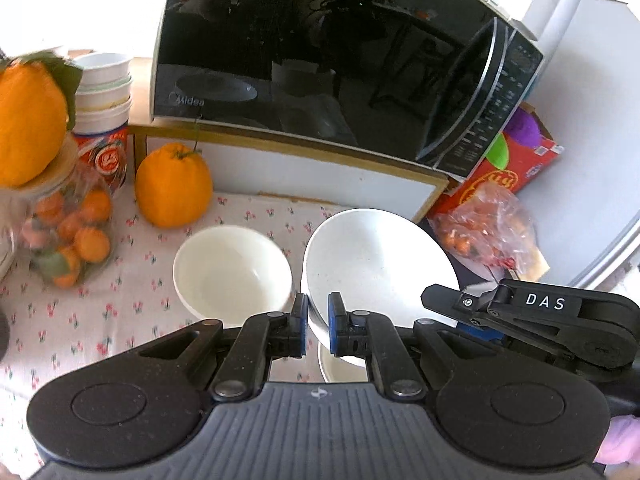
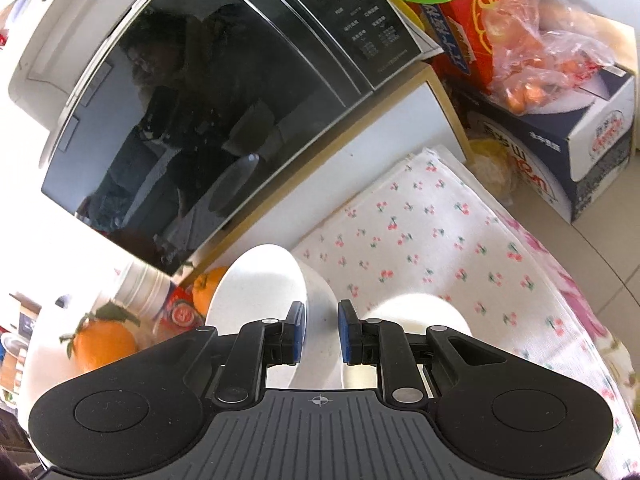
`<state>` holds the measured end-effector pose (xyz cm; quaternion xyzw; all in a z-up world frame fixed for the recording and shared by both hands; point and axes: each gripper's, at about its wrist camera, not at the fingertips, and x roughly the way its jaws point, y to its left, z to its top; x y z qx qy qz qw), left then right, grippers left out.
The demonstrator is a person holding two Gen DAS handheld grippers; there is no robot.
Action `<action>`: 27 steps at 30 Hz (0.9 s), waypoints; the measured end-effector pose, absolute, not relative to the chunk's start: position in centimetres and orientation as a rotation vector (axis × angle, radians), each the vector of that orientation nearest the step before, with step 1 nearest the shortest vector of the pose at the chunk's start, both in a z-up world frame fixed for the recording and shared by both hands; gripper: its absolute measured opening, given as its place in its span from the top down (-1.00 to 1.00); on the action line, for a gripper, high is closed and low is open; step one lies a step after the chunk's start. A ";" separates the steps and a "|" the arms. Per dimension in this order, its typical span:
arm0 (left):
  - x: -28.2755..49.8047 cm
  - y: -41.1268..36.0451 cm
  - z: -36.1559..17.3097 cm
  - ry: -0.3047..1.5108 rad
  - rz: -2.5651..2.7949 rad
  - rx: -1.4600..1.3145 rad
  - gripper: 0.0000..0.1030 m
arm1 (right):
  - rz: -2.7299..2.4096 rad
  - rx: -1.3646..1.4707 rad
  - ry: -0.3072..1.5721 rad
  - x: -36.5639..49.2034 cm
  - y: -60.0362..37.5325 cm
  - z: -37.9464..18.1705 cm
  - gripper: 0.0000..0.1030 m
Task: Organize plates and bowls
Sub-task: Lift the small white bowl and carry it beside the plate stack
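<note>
Left gripper (image 1: 318, 326) clamps the tilted big bowl (image 1: 380, 260) by its rim at 6 o'clock; small bowl (image 1: 232, 270) just beside at 9. Right gripper (image 2: 322, 334) grips that bowl's wall

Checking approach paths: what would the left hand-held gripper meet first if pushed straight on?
The left hand-held gripper already straddles the tilted white bowl's rim, so it would likely press into that bowl first.
</note>
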<state>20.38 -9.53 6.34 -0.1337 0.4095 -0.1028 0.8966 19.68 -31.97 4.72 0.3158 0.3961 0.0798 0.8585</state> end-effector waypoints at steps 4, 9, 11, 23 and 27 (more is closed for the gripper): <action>18.4 -9.0 5.6 0.874 -0.226 -0.311 0.83 | 0.163 0.652 0.850 17.3 -32.1 4.4 0.65; 16.3 -8.4 3.8 0.914 -0.243 -0.357 0.83 | 0.148 0.611 0.889 14.7 -31.9 3.4 0.65; 15.4 -8.3 3.2 0.926 -0.245 -0.367 0.83 | 0.143 0.597 0.906 13.7 -31.7 3.0 0.65; 10.1 -8.1 2.2 0.923 -0.281 -0.342 0.82 | 0.136 0.544 0.990 8.9 -31.7 1.4 0.65; 8.6 -8.2 1.8 0.928 -0.305 -0.323 0.81 | 0.136 0.549 1.017 7.6 -32.1 0.9 0.65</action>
